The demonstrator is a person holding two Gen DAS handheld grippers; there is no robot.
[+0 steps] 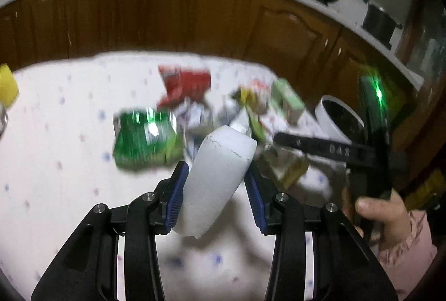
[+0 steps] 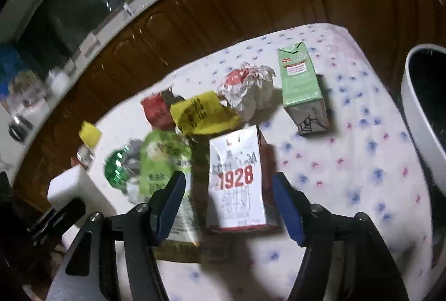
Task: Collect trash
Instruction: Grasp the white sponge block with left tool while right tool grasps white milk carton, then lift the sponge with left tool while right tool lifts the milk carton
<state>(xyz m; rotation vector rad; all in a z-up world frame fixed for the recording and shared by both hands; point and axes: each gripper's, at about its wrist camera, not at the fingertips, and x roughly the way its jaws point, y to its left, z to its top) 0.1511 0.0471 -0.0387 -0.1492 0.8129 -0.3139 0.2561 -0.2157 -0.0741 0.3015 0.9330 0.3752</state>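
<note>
Blue-padded fingers of the left gripper [image 1: 214,189] clamp a white foam block [image 1: 220,178], which is lifted clear of the floral tablecloth [image 1: 55,133] and tilts to the right. Beyond it the trash lies scattered: a crumpled green wrapper [image 1: 145,137], a red packet [image 1: 184,86] farther back, and a green carton [image 1: 287,98] to the right near the white bin [image 1: 338,119], which stands at the table's right edge.

From the right wrist view, the right gripper [image 2: 228,203] hangs with its jaws spread wide on either side of a white and red carton marked "1928" [image 2: 237,181], the pads not touching it. A light green pouch [image 2: 164,164] lies just left of the carton, a yellow wrapper [image 2: 202,112] behind it, then a ball of crumpled white paper [image 2: 248,89]. The green carton [image 2: 302,86] lies on its side to the right, and the bin's rim [image 2: 418,117] shows at the far right.
</note>
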